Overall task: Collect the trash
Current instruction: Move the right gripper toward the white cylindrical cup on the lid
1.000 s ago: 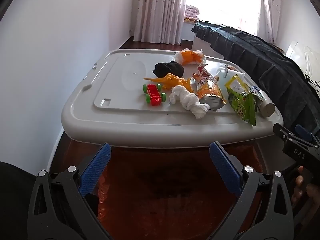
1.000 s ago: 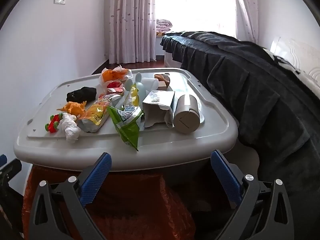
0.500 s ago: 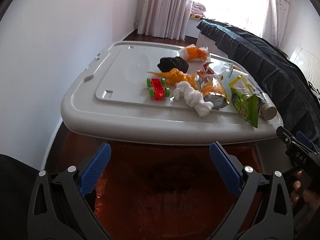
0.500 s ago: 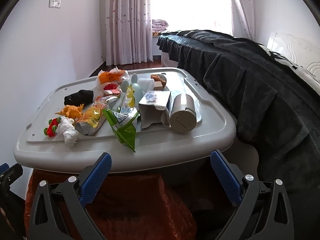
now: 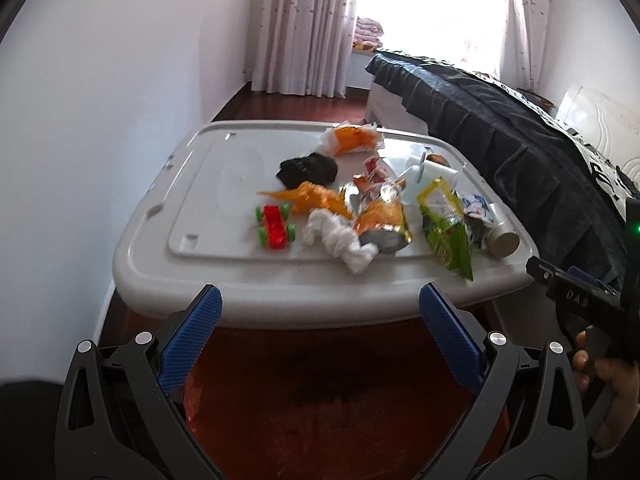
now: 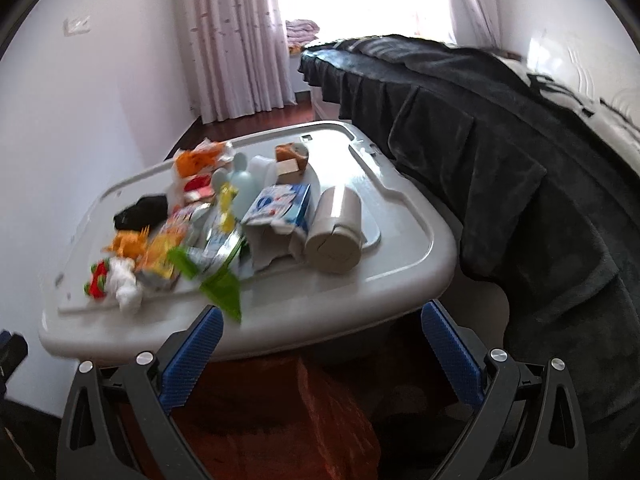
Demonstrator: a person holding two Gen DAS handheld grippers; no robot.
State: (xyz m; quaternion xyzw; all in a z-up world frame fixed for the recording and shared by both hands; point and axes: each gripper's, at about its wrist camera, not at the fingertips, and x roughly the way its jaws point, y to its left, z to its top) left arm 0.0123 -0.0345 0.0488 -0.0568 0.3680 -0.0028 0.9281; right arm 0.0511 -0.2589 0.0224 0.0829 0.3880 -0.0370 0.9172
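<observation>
A grey plastic lid [image 5: 200, 256] serves as a table and carries a heap of trash and toys. In the left wrist view I see a crumpled white tissue [image 5: 340, 240], an orange-silver snack bag [image 5: 384, 220], a green snack bag [image 5: 448, 232], a black wad [image 5: 308, 168] and an orange-white wrapper [image 5: 352, 140]. The right wrist view shows a torn blue-white carton [image 6: 280, 216] and a beige cylinder [image 6: 336, 236]. My left gripper [image 5: 320, 328] is open and empty, just short of the lid's front edge. My right gripper [image 6: 318, 344] is open and empty below the lid's front right corner.
A red-orange trash bag [image 5: 320, 400] lies open below the lid's front edge. A red and green toy car [image 5: 275, 226] and an orange toy dinosaur [image 5: 316, 198] lie among the trash. A bed with a dark cover [image 6: 520, 160] stands right; a white wall [image 5: 100, 120] stands left.
Both grippers have risen and tilted up, so the lid sits lower in both views. The right gripper has swung a little to the right. Nothing has been picked up.
</observation>
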